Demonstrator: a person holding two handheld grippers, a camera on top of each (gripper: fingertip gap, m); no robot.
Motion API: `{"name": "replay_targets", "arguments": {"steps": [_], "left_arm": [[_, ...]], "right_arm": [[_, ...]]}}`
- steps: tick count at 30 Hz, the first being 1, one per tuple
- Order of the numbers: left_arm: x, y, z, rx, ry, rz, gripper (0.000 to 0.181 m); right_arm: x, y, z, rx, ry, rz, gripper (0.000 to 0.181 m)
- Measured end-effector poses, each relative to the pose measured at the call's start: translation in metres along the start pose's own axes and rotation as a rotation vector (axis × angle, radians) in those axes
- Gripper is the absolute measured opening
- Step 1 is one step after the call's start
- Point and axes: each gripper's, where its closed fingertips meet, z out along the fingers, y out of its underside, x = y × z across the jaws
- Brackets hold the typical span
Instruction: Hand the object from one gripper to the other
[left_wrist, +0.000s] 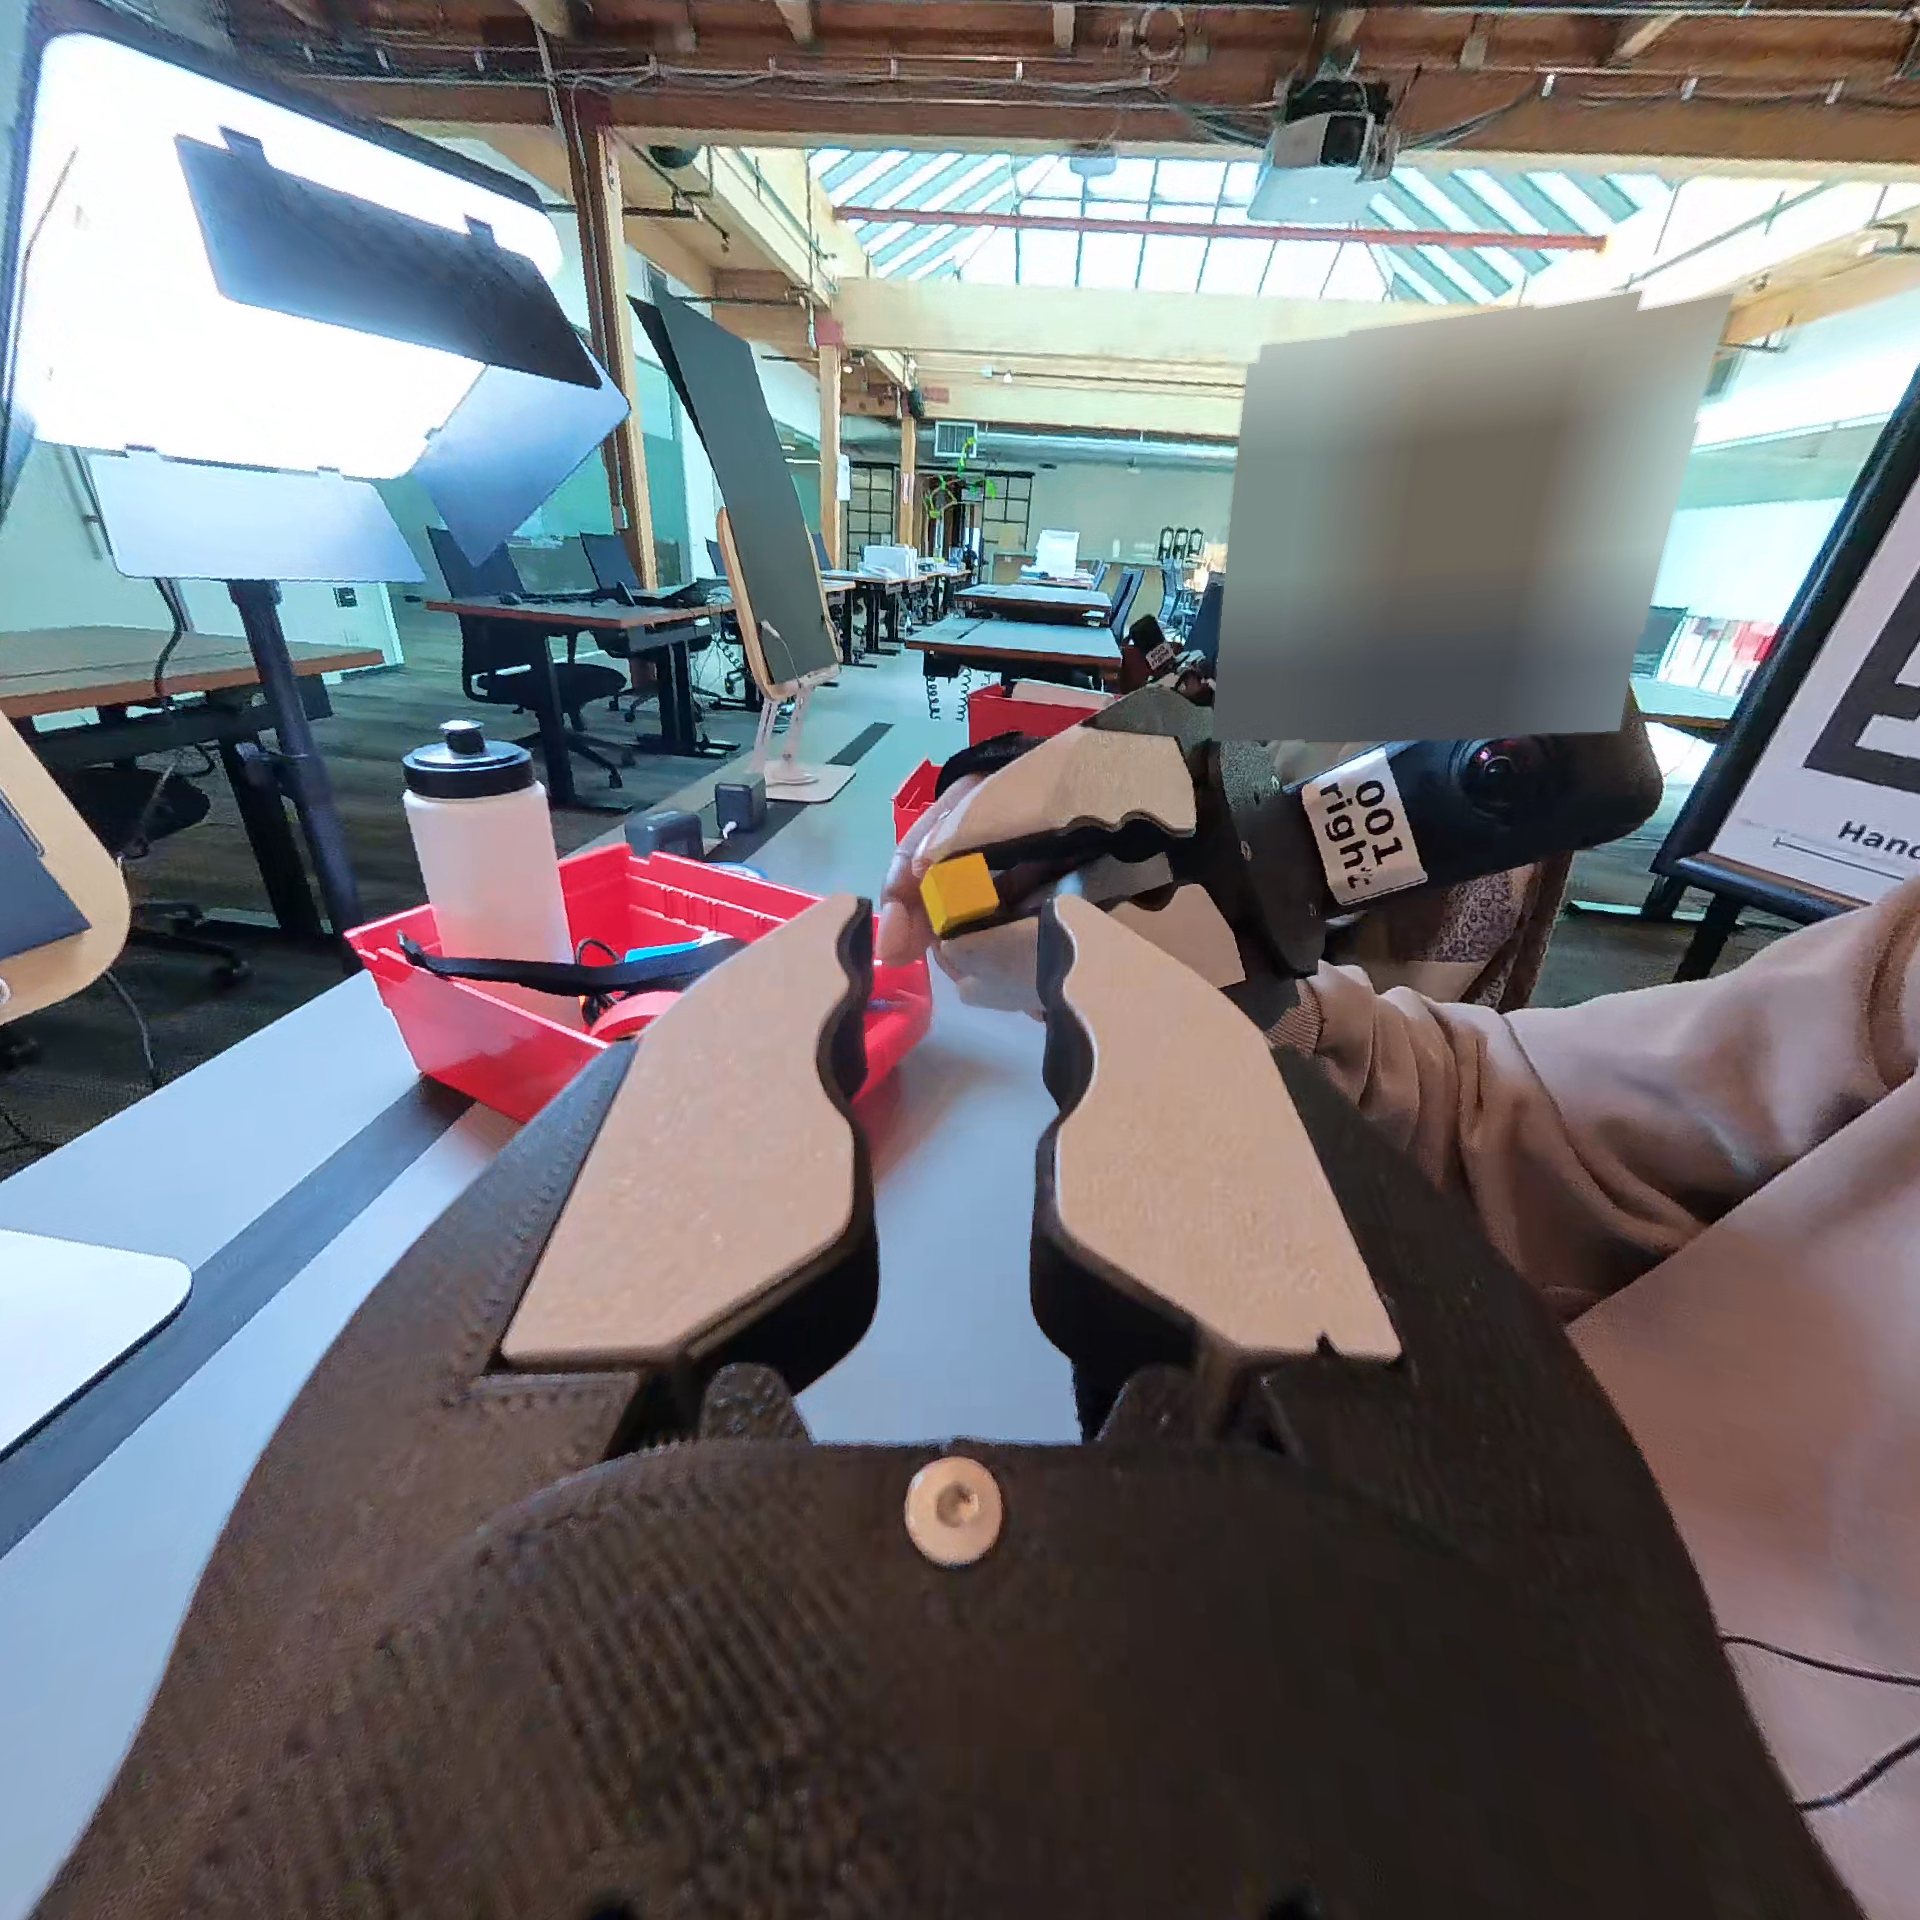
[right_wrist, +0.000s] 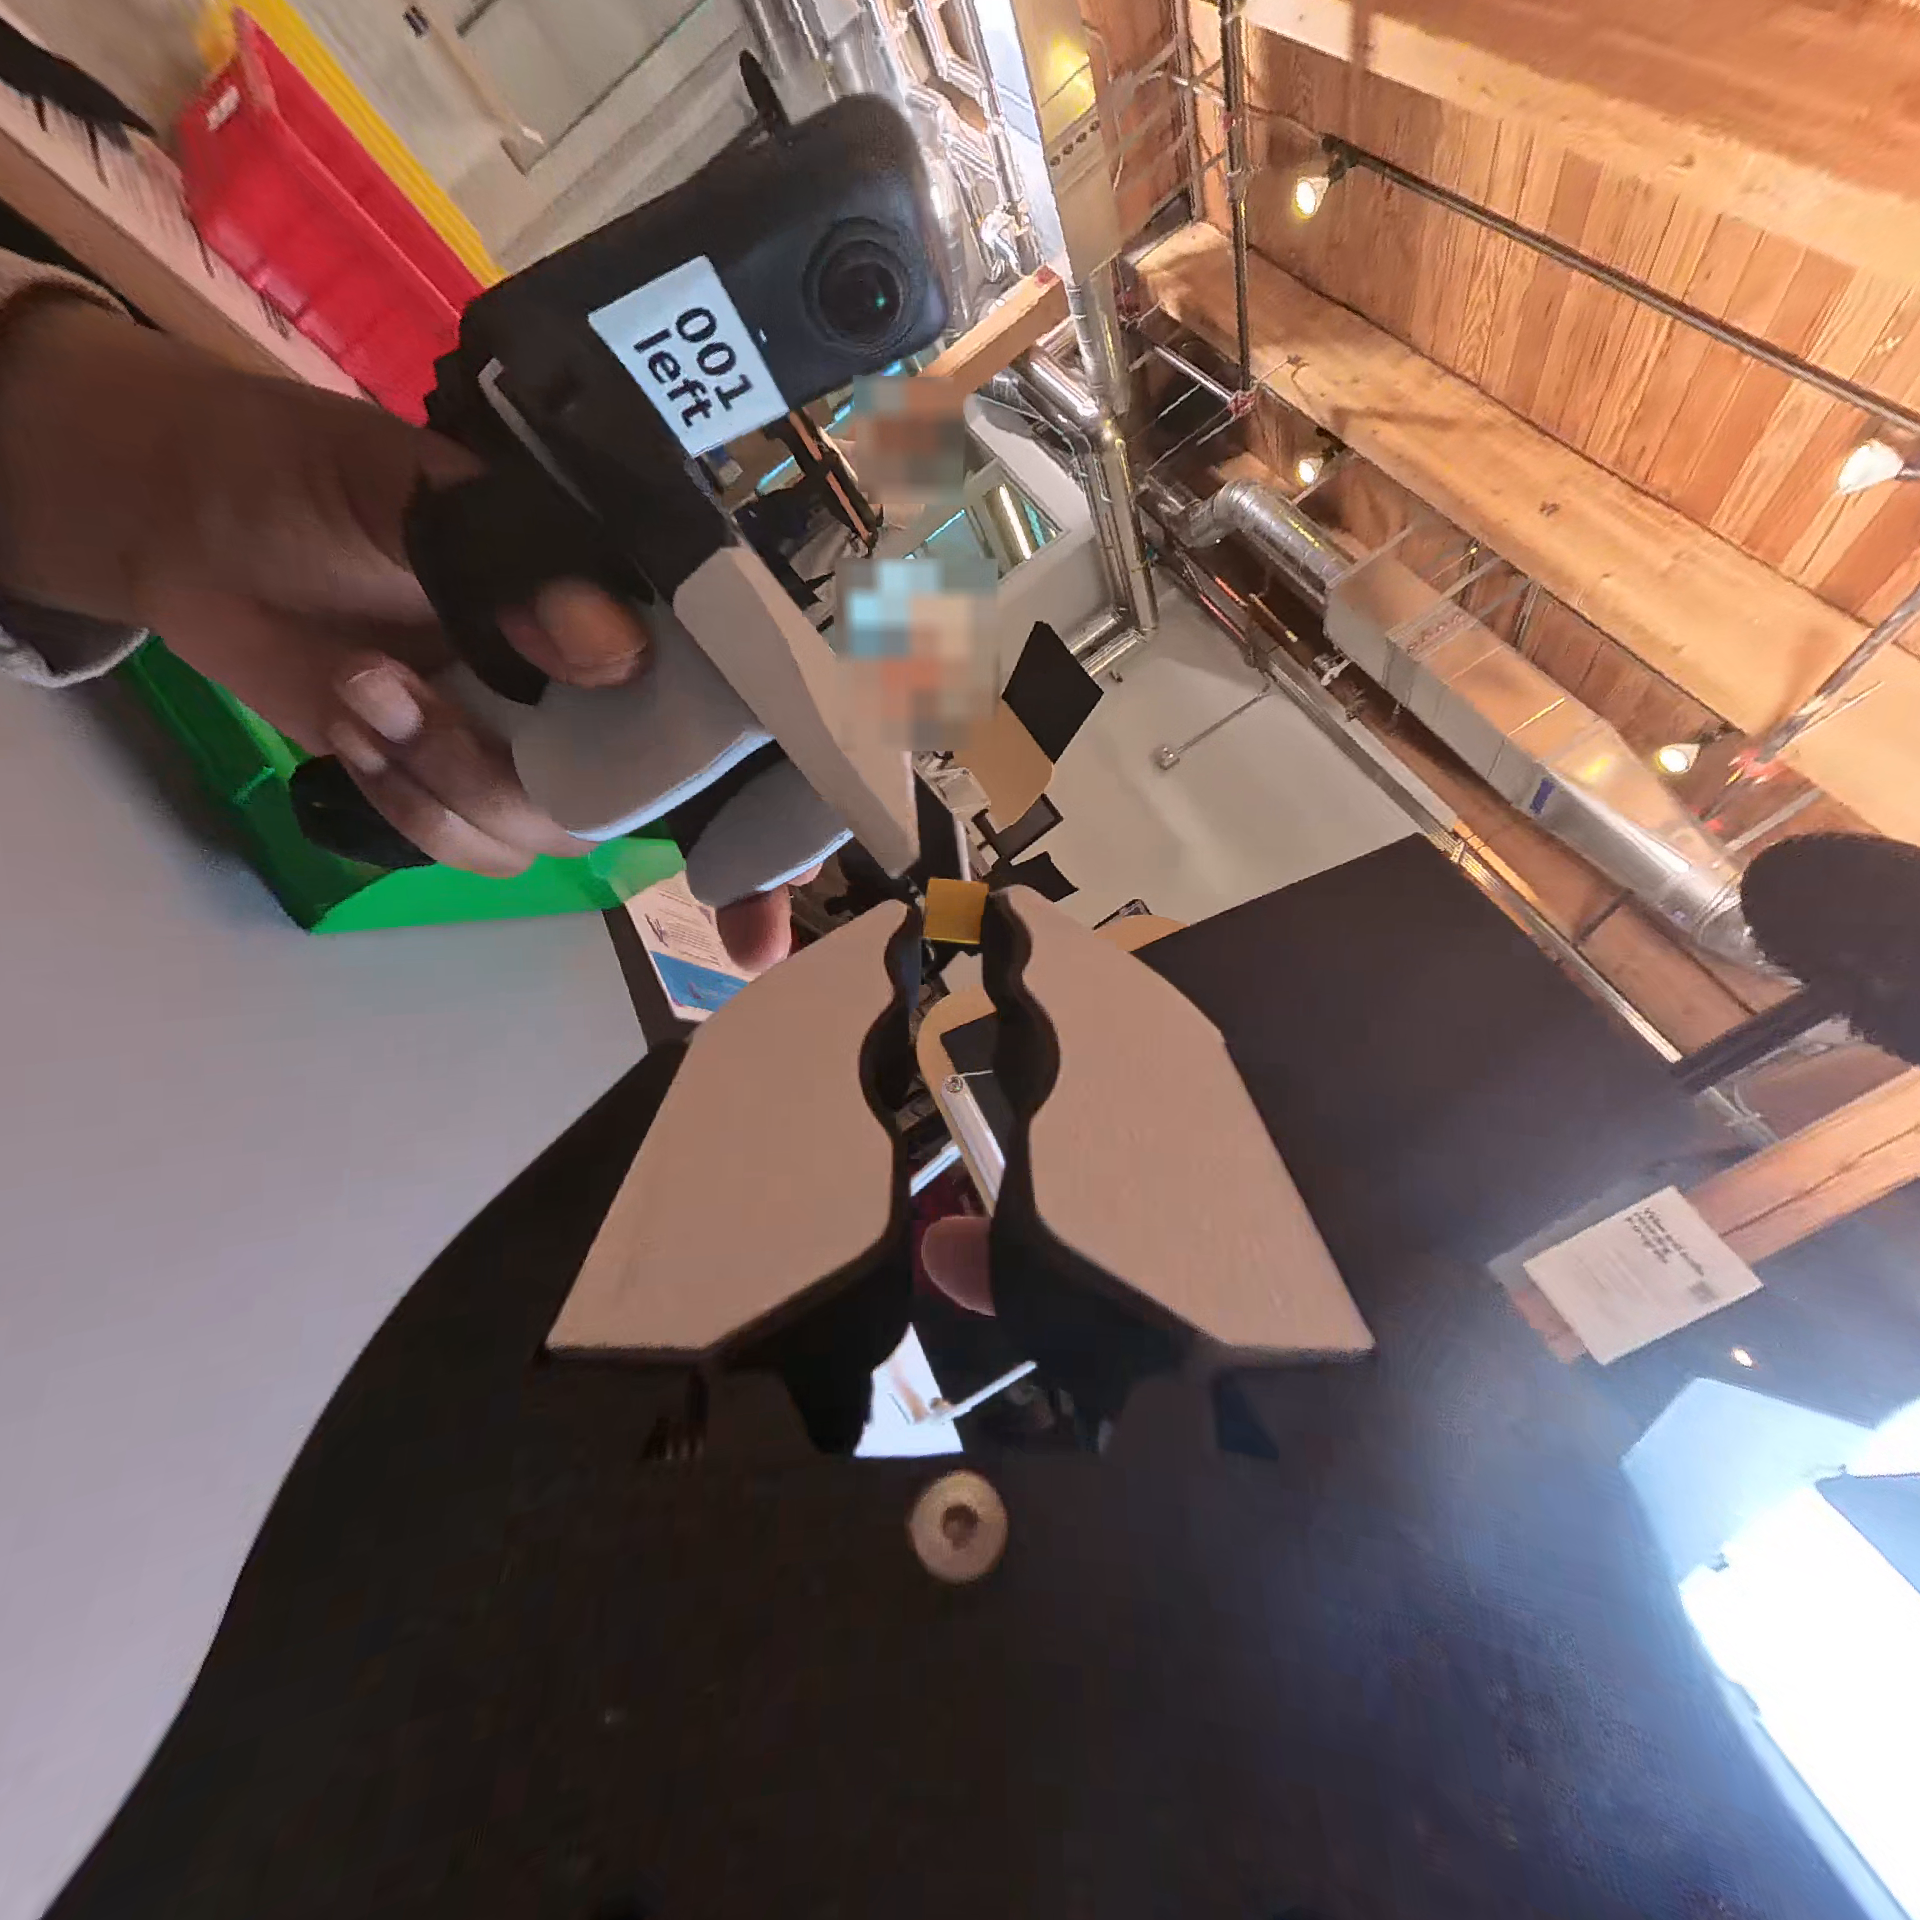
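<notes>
Yellow block (right_wrist: 954, 911) sits pinched between the tips of my right tool (right_wrist: 951, 914), up above the grey desk (left_wrist: 935, 1195). My left tool (left_wrist: 951, 940) is open wide and empty, just beside the block.

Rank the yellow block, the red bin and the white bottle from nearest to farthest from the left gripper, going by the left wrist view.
1. Yellow block: just beyond the left gripper, held by the right gripper.
2. Red bin: left, on the table.
3. White bottle: standing in the bin's far corner.
</notes>
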Motion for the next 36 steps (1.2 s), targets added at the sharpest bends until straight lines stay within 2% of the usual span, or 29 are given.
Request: {"name": "replay_targets", "arguments": {"steps": [5, 11, 14, 17, 20, 23, 25, 27, 30, 33, 36], "left_arm": [[0.000, 0.003, 0.001, -0.018, -0.011, 0.038, 0.012], [0.000, 0.004, 0.002, -0.016, -0.004, 0.027, 0.012], [0.000, 0.004, 0.002, -0.017, -0.006, 0.047, 0.011], [-0.004, 0.000, -0.002, 0.000, -0.038, 0.107, 0.011], [-0.007, -0.007, -0.010, 0.043, -0.079, 0.222, 0.011], [0.000, -0.016, -0.016, 0.109, -0.097, 0.386, 0.011], [0.003, -0.019, -0.018, 0.133, -0.142, 0.522, 0.011], [0.003, -0.016, -0.016, 0.111, -0.204, 0.654, 0.011], [0.004, -0.011, -0.012, 0.077, -0.254, 0.786, 0.011], [0.006, -0.007, -0.007, 0.058, -0.266, 0.851, 0.011], [0.007, -0.005, -0.007, 0.047, -0.272, 0.883, 0.011]], "right_arm": [[-0.003, 0.001, 0.000, -0.003, 0.001, -0.053, 0.011], [-0.003, 0.002, 0.000, -0.007, 0.008, -0.088, 0.011], [-0.003, 0.001, -0.001, 0.005, -0.010, -0.043, 0.011], [0.002, -0.002, -0.004, 0.059, -0.071, 0.184, 0.017], [0.012, -0.001, -0.007, 0.112, -0.187, 0.598, 0.027], [0.018, -0.006, -0.010, 0.205, -0.338, 1.016, 0.029], [0.019, -0.010, -0.011, 0.257, -0.429, 1.217, 0.030], [0.013, -0.013, -0.008, 0.262, -0.483, 1.304, 0.030], [0.001, -0.021, -0.004, 0.248, -0.513, 1.295, 0.030], [-0.005, -0.023, 0.000, 0.219, -0.490, 1.263, 0.026], [-0.004, -0.017, 0.002, 0.177, -0.452, 1.259, 0.015]]}}
